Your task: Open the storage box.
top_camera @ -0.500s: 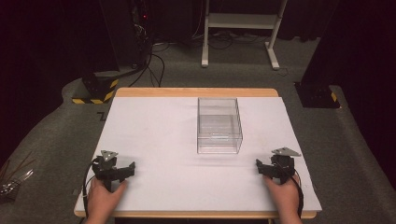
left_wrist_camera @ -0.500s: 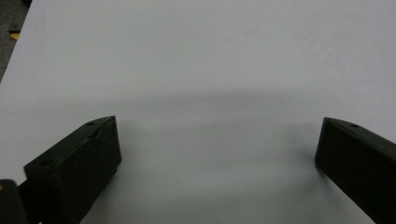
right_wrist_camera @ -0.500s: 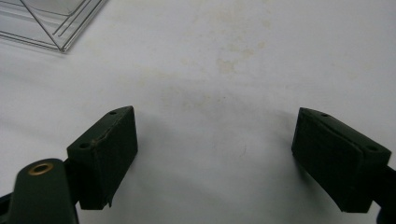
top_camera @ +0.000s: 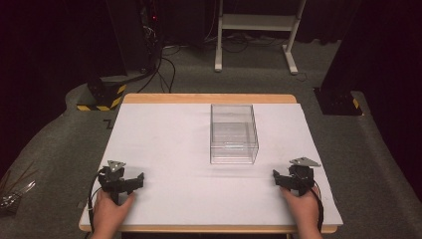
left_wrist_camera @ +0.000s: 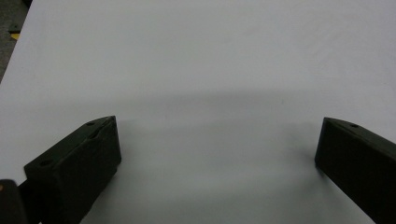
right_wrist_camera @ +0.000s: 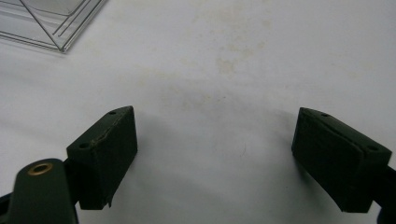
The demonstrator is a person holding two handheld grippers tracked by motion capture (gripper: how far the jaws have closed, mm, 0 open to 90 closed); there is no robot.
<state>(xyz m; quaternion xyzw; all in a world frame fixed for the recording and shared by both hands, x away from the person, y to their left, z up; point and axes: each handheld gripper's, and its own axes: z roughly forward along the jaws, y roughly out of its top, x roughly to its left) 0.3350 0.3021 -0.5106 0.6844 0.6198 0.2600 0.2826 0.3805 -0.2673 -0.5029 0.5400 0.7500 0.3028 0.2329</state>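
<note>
A clear plastic box (top_camera: 233,133) stands upright in the middle of the white table top (top_camera: 169,139), and it looks empty. My left gripper (top_camera: 130,180) rests low near the front left corner, held by a hand, its jaws wide apart over bare white surface (left_wrist_camera: 215,140). My right gripper (top_camera: 281,180) rests near the front right corner, also open with nothing between its jaws (right_wrist_camera: 215,135). A corner of the clear box (right_wrist_camera: 51,21) shows at the upper left of the right gripper view. Both grippers are well apart from the box.
The table has a wooden rim (top_camera: 209,98). On the grey floor behind stand a white metal frame (top_camera: 254,30), a yellow-black striped block (top_camera: 102,94) with cables, and a dark base (top_camera: 341,102) at the right.
</note>
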